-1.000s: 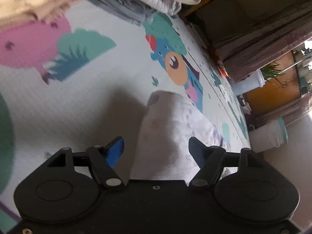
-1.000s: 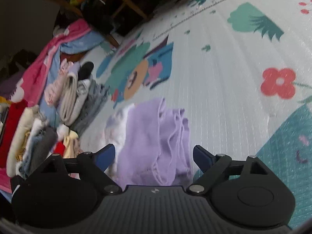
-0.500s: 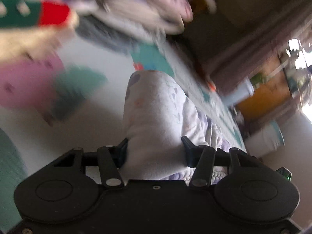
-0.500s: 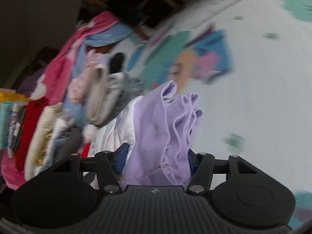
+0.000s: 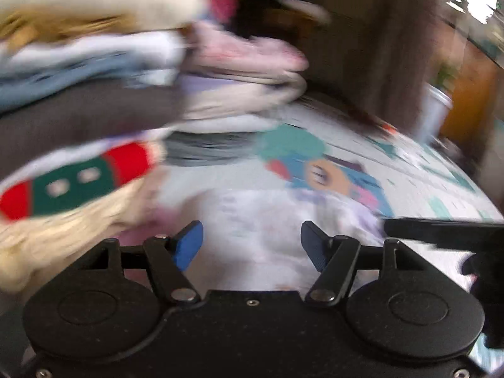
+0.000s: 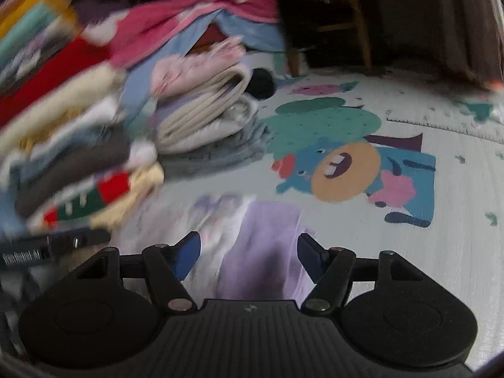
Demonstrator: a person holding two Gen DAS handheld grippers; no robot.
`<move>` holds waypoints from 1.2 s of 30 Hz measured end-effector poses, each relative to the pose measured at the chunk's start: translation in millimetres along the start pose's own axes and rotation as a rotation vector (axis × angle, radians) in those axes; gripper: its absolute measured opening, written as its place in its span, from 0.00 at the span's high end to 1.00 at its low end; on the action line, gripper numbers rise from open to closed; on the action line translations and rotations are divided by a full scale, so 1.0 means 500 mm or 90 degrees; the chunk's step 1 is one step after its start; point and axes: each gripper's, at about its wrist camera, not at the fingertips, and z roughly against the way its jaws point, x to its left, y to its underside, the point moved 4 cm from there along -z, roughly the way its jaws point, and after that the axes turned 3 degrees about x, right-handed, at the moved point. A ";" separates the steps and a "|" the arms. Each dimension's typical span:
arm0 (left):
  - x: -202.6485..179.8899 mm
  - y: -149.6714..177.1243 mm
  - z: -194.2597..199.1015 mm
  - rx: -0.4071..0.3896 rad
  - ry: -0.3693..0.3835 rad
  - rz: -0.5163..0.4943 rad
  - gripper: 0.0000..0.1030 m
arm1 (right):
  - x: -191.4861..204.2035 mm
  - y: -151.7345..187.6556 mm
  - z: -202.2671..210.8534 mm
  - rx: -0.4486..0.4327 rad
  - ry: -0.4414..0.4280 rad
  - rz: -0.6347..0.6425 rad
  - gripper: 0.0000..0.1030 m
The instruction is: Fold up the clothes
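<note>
on the mat [image 6: 441, 252], one lilac garment [image 6: 264, 252] lies between two open, empty claws [image 5: 252, 245] [image 6: 249, 252].

Stacks of folded clothes [image 6: 94, 145] crowding the play mat's [image 6: 456, 220] left side, wooden chair [image 6: 330, 22] standing at its far edge, right side lying open

White lettering on the black bar [image 6: 34, 253] at left is too blurred to read.

Right tool [image 6: 249, 253], jaws just opened, apparently straddles lilac garment [image 6: 267, 252].
</note>
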 end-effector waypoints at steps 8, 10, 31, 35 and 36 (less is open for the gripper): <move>-0.030 0.045 -0.065 0.030 -0.047 -0.106 0.35 | 0.006 0.009 -0.112 0.063 0.020 -0.062 0.41; -0.019 0.047 -0.066 0.022 -0.075 -0.087 0.35 | 0.019 -0.015 -0.147 0.079 0.004 -0.049 0.41; -0.178 -0.153 0.053 0.147 -0.009 -0.056 0.19 | -0.083 -0.084 0.362 0.078 0.078 -0.168 0.01; -0.288 -0.285 0.129 0.165 0.071 -0.157 0.19 | -0.070 -0.150 0.514 0.064 0.109 -0.135 0.00; -0.315 -0.317 0.149 0.159 0.077 -0.183 0.15 | -0.068 -0.167 0.555 0.057 0.124 -0.132 0.00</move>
